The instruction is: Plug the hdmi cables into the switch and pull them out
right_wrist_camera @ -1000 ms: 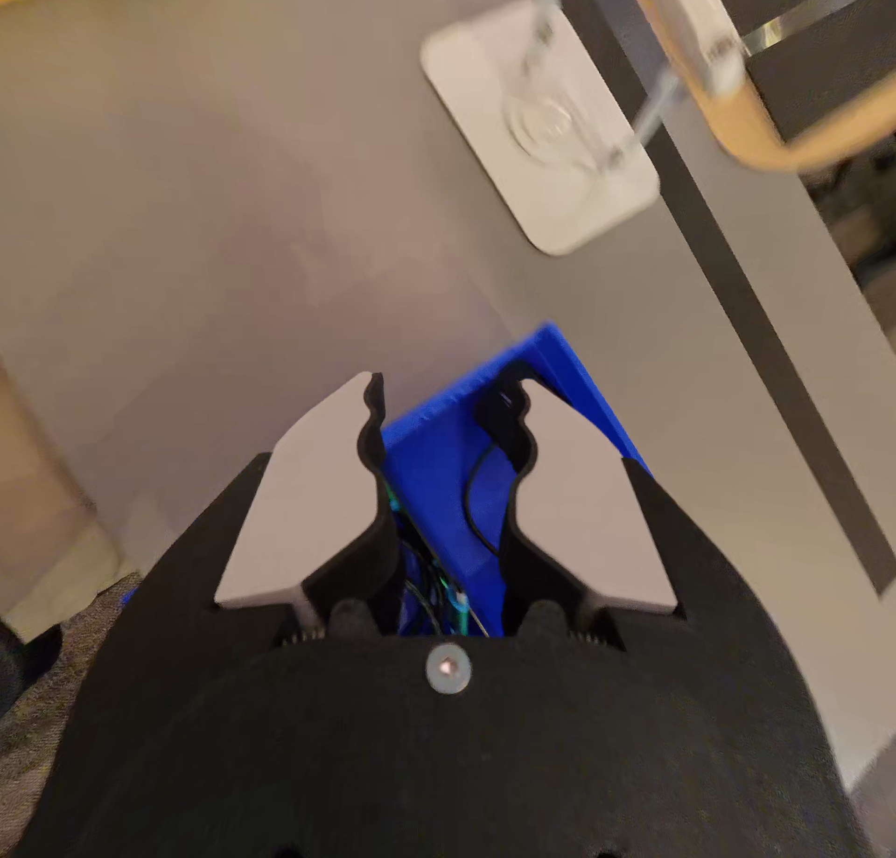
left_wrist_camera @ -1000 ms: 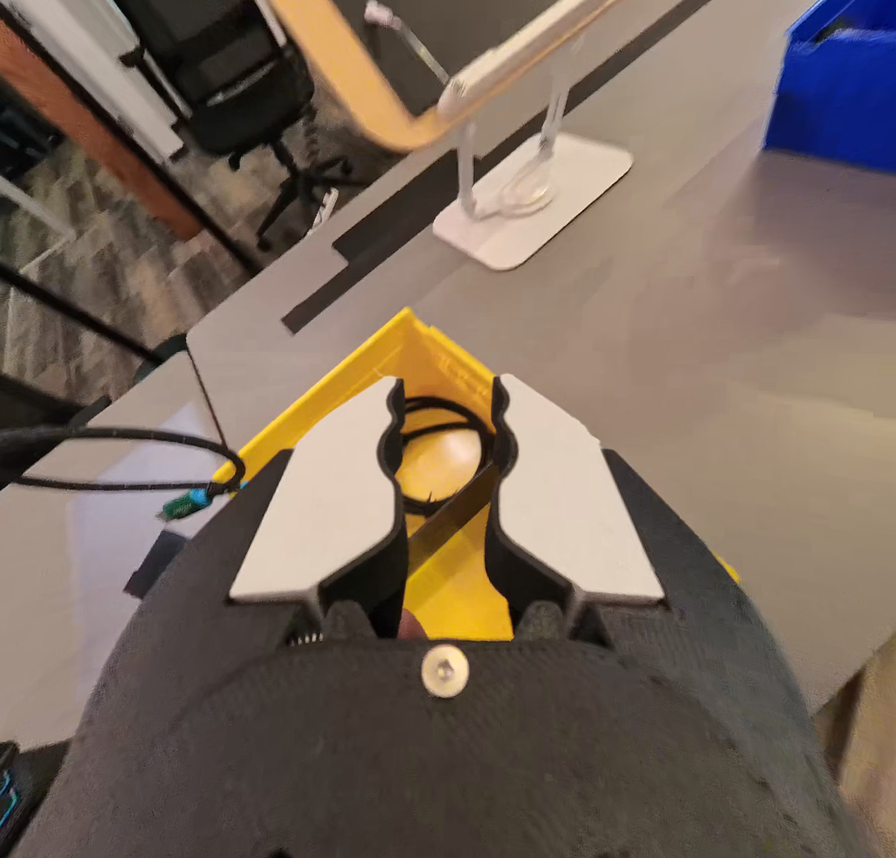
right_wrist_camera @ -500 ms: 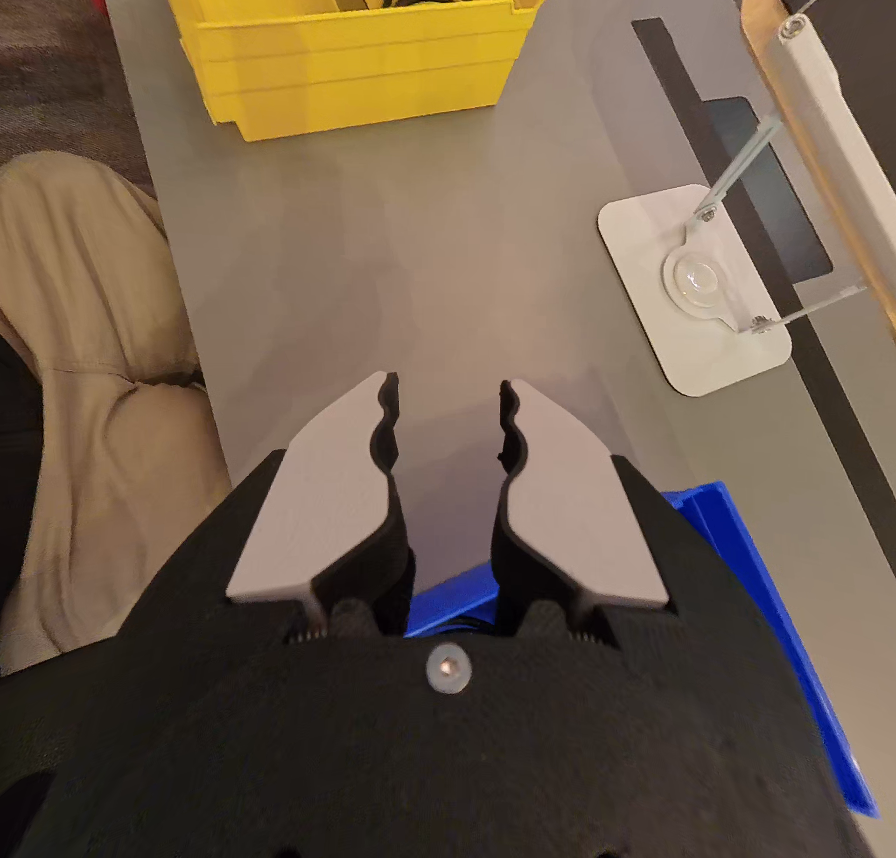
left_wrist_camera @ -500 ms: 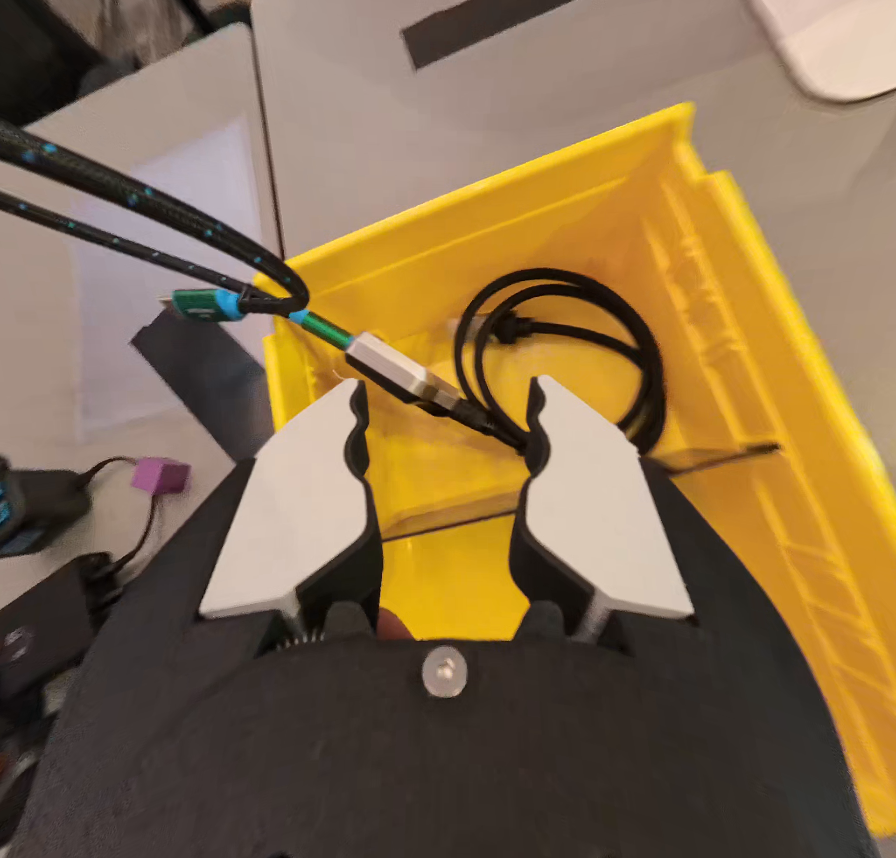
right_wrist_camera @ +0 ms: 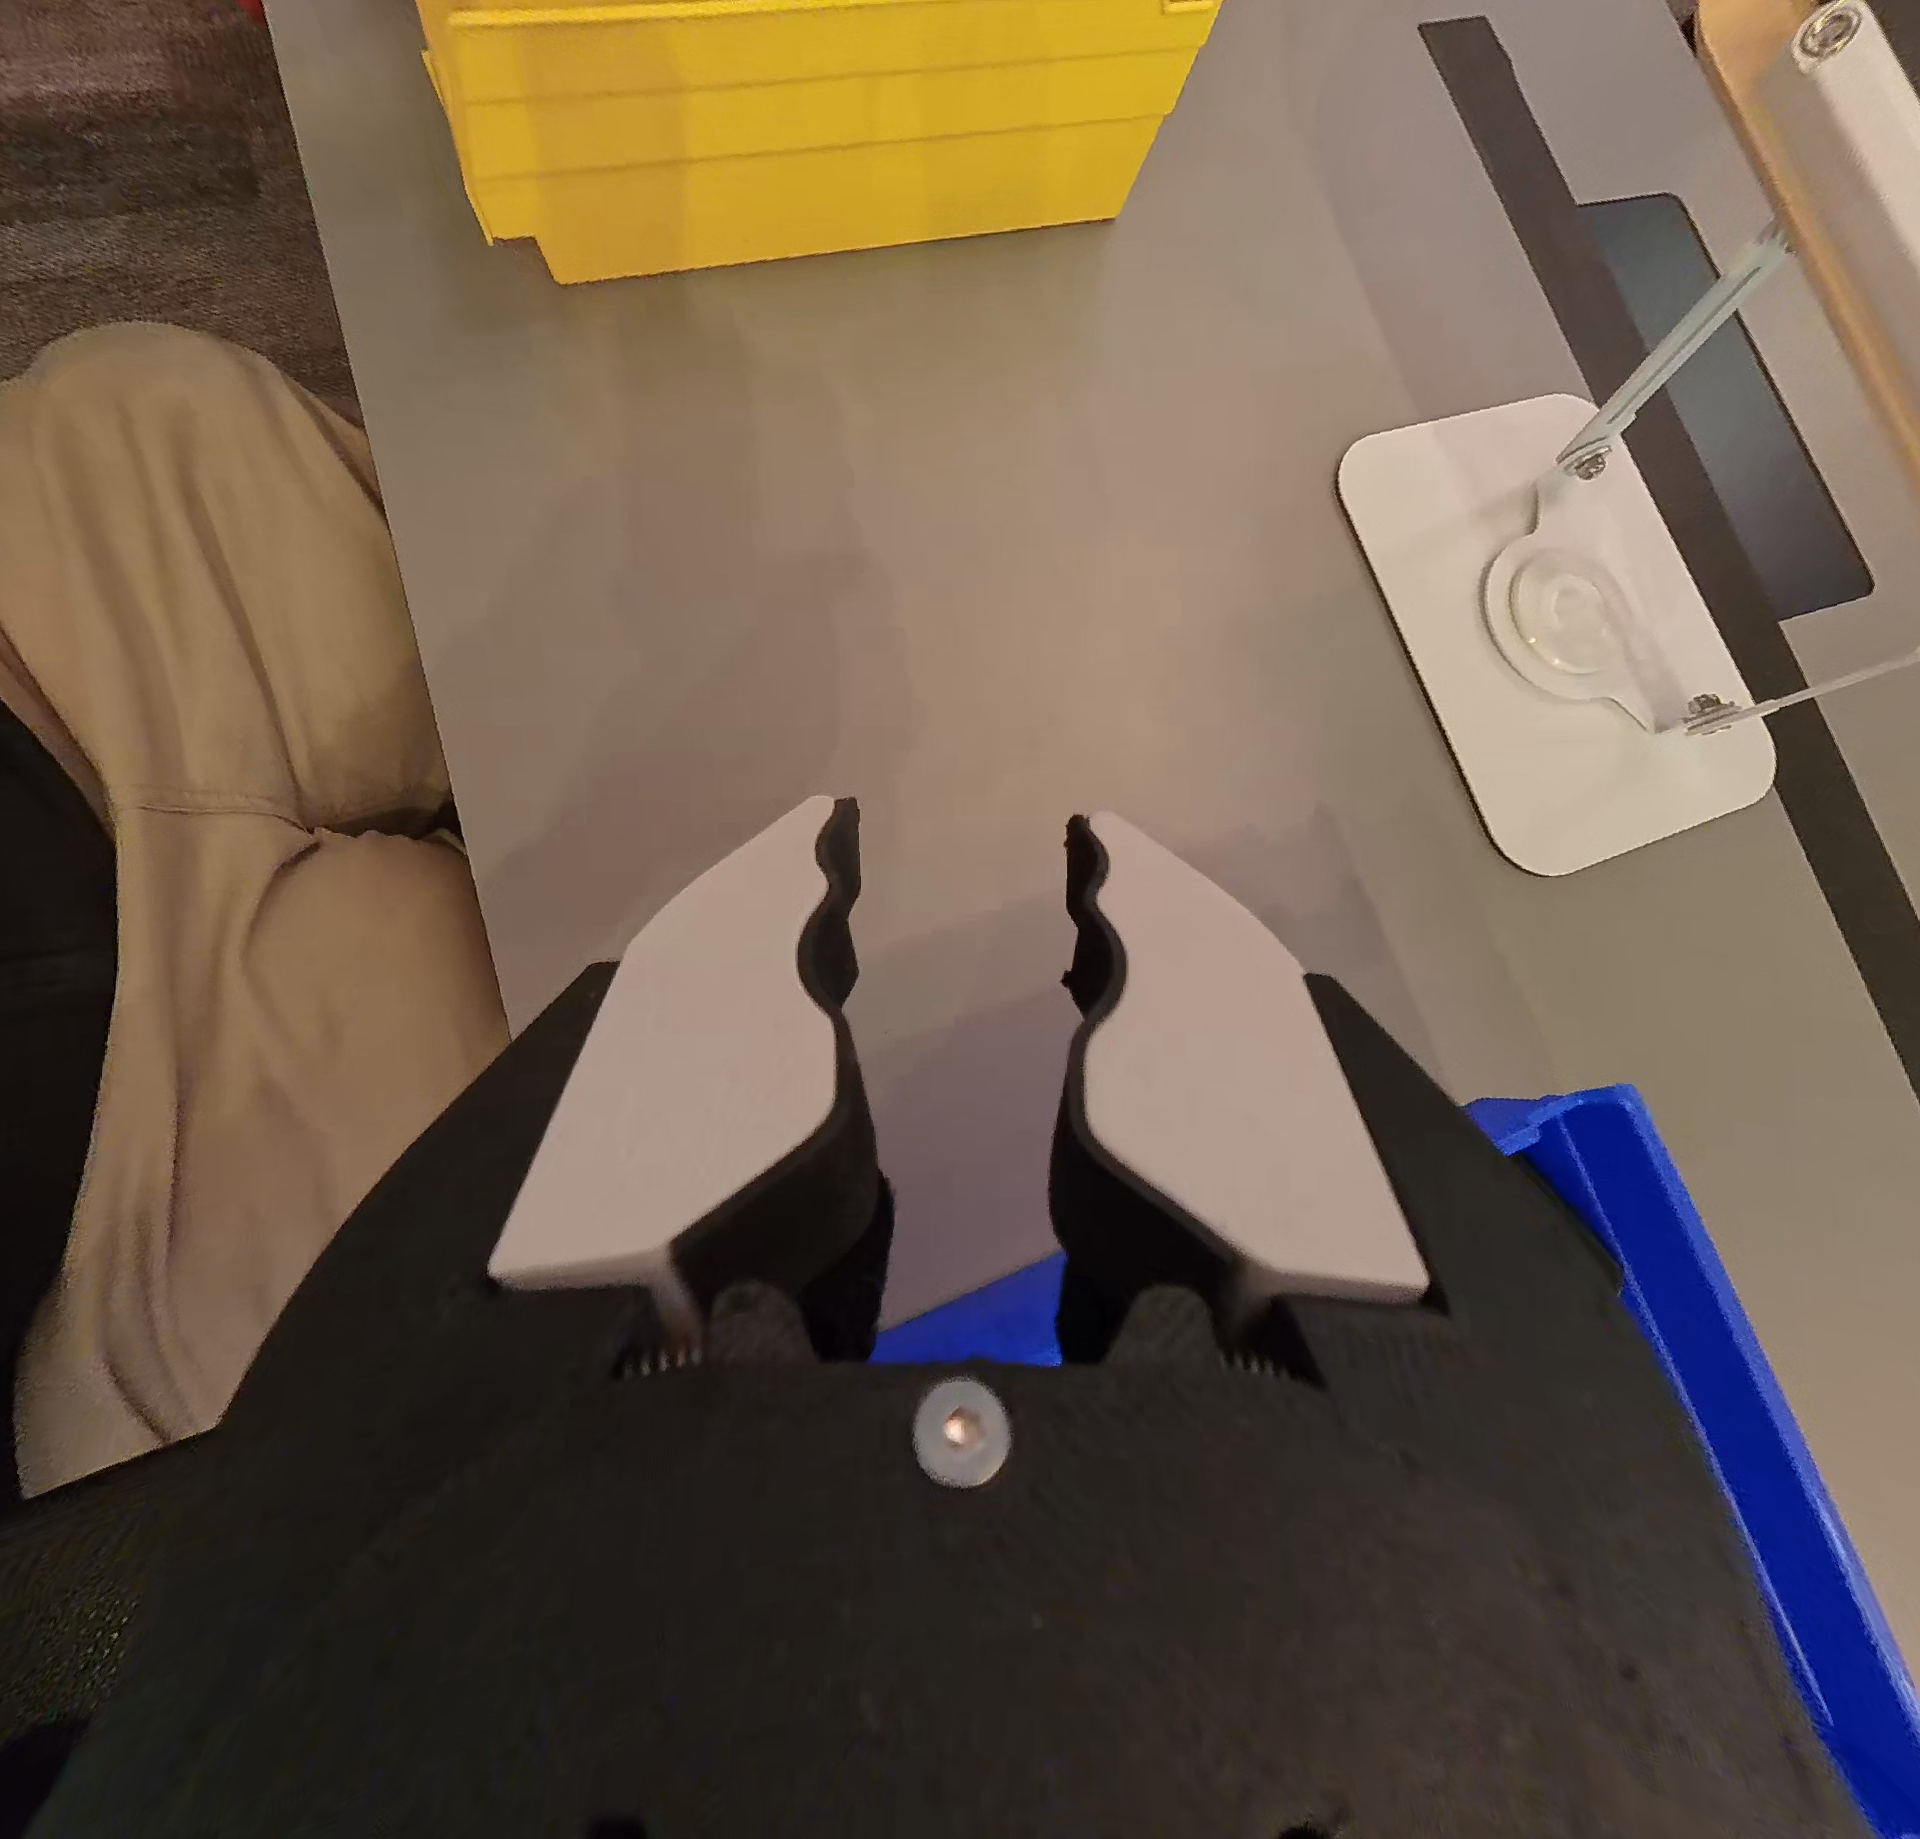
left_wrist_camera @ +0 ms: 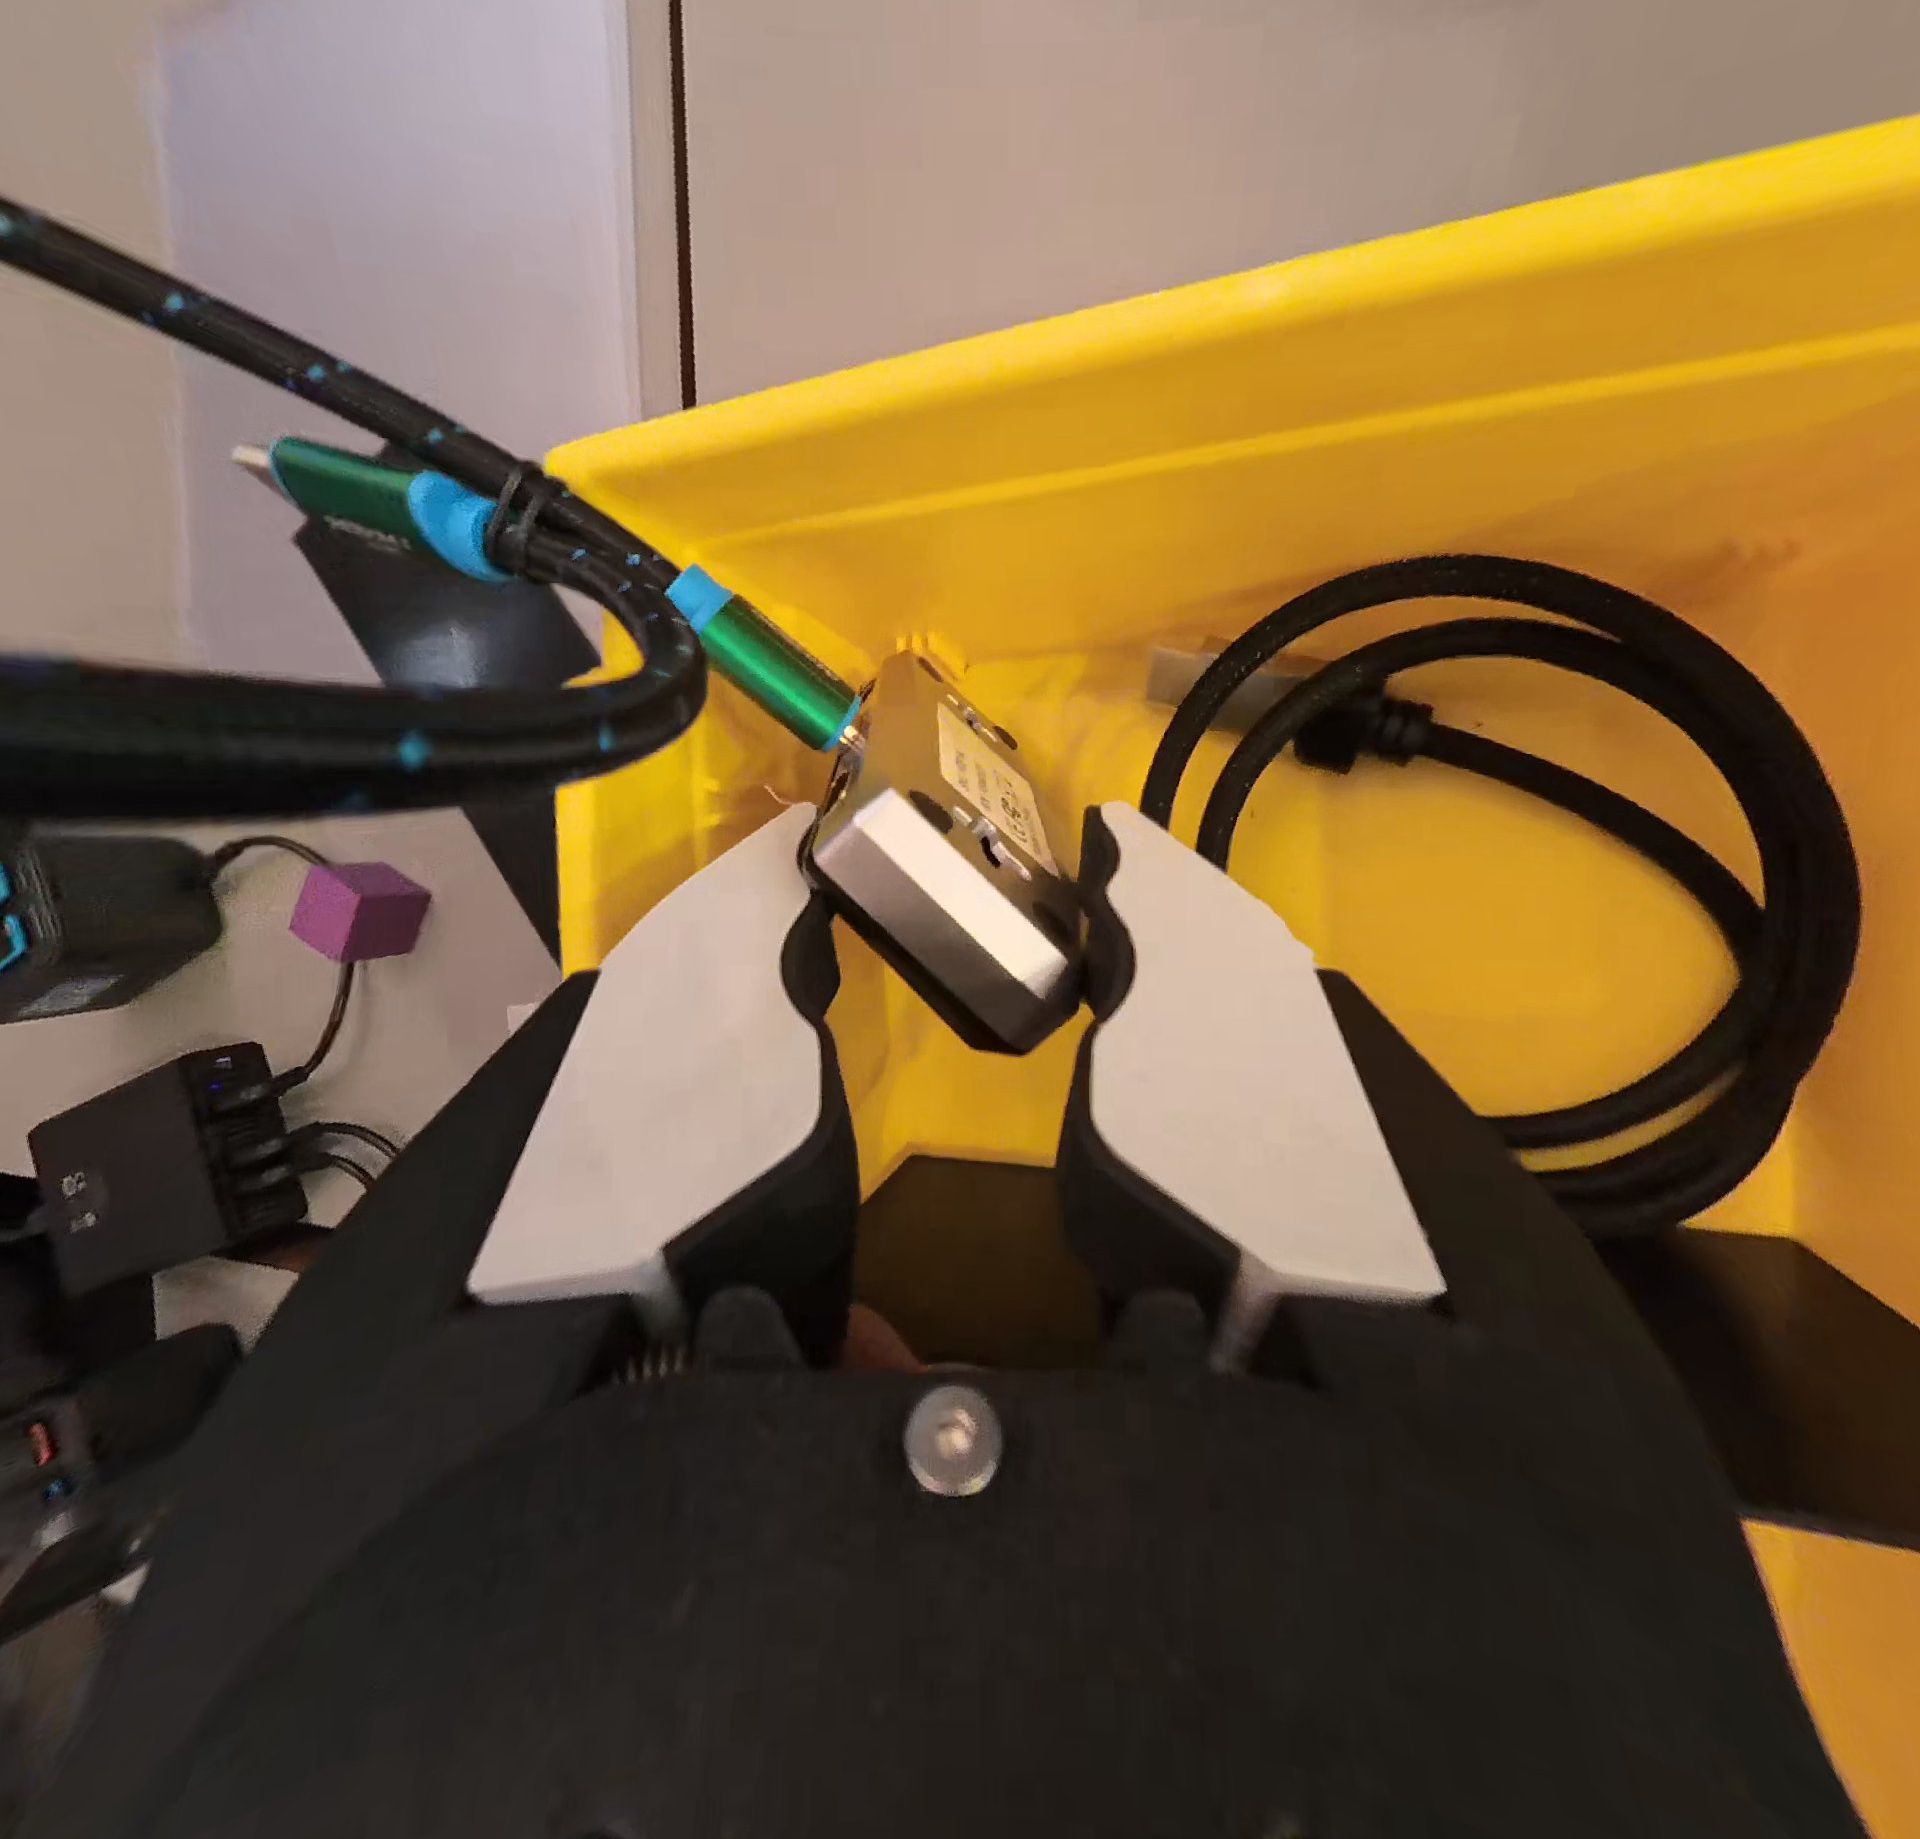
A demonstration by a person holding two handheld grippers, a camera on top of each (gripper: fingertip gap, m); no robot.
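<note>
The switch, a small silver box, sits tilted in the near corner of the yellow bin, and my left gripper has its fingertips on either side of it; they look to be touching its edges, though I cannot tell whether I am squeezing yet. One green-ended hdmi cable is already seated in the switch's far end, its braided black lead running out over the bin's rim to the left. A second green plug hangs loose just outside the bin, tied to that same lead.

I judge this to be the pick-up of the switch, before any unplugging. Next I need a firm hold across its body, so that my other hand can pull the plug straight out.

Also in the bin lies a coiled black cable, beside the switch. My right gripper hangs over the bare grey table, fingers apart and empty, with a blue bin just beneath it.
</note>
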